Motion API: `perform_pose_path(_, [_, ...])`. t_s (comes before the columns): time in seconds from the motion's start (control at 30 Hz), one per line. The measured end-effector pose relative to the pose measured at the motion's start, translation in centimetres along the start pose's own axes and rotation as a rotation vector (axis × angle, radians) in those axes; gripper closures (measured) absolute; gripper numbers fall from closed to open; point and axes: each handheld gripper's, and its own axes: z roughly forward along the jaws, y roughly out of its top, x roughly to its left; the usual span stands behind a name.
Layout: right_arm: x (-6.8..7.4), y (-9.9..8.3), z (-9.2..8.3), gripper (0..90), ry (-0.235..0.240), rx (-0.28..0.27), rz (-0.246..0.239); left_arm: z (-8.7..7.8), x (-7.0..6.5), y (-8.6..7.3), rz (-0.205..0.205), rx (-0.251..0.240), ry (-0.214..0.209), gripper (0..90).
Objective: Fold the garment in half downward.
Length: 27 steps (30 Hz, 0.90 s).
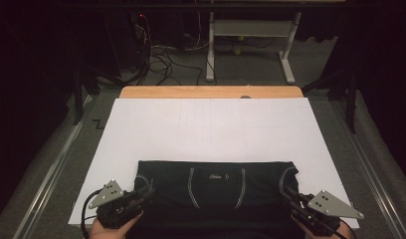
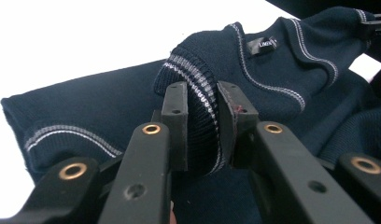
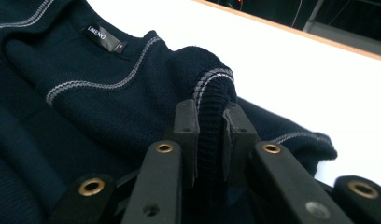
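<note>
White sheeting (image 1: 211,129) is covering most of the desk (image 1: 211,91), whose wooden far edge is showing beyond it, with dark floor, cables and the legs of another table lying behind.

At the left of the high view, the left claw (image 1: 146,191) is gripping the navy sweater (image 1: 216,191) at its near-left corner. In the left gripper view the left claw (image 2: 201,126) is clamped on a bunched fold of ribbed knit with pale stripes, the cloth bulging between the two black pads and touching both.

In the middle, the sweater is lying flat at the near edge of the white sheeting, close to the person. Its long axis is running side to side across the desk, parallel to the near edge. The neckline, trimmed with pale stitching, and the small label (image 1: 217,176) inside it are sitting at the centre, and the garment is looking folded into a wide, shallow band with its straight far edge facing the far side of the desk.

At the right, the right claw (image 1: 289,195) is holding the sweater's near-right corner. In the right gripper view the right claw (image 3: 210,135) is pinched on a ridge of ribbed edge, which is standing up between the pads, with the label (image 3: 103,38) lying farther off to the upper left.
</note>
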Motion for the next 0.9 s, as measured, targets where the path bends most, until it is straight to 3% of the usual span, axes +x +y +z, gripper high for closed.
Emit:
perform_pose_path(0.13, [0.1,-0.6,-0.1,78.5,0.017,0.042,-0.003,0.6,0.4,-0.5,-0.035,0.066,0.001,70.3])
perform_pose_path(0.33, [-0.1,-1.6,1.2,76.2,0.039,0.171,-0.003,2.6,1.6,-1.7,-0.063,0.224,0.019,67.0])
perform_pose_path(0.4, [-0.2,-2.1,1.8,74.2,0.043,0.223,0.002,2.9,2.0,-2.0,-0.068,0.247,0.022,62.4])
perform_pose_path(0.47, [-0.5,-2.4,2.1,67.5,0.053,0.248,0.023,2.8,2.3,-2.0,-0.083,0.235,0.024,55.5])
perform_pose_path(0.53, [-0.6,-2.3,1.9,55.0,0.052,0.218,0.050,2.3,2.1,-1.5,-0.065,0.188,0.056,39.8])
perform_pose_path(0.63, [-0.8,-1.7,1.5,44.2,0.027,0.156,0.080,1.8,1.6,-0.7,-0.027,0.103,0.086,30.0])
perform_pose_path(0.67, [-0.9,-1.6,1.5,42.9,0.019,0.146,0.087,1.8,1.6,-0.3,-0.007,0.081,0.114,27.9])
perform_pose_path(0.73, [-1.4,-1.3,1.7,41.0,0.011,0.126,0.113,1.9,1.8,0.3,-0.007,0.064,0.128,25.9])
perform_pose_path(0.83, [-2.7,-0.8,2.2,40.3,-0.041,0.098,0.157,2.4,3.2,1.1,-0.036,0.046,0.154,25.5])
perform_pose_path(0.9, [-3.6,-0.5,2.8,39.8,-0.080,0.095,0.176,2.9,4.6,1.7,-0.063,0.060,0.175,24.3])
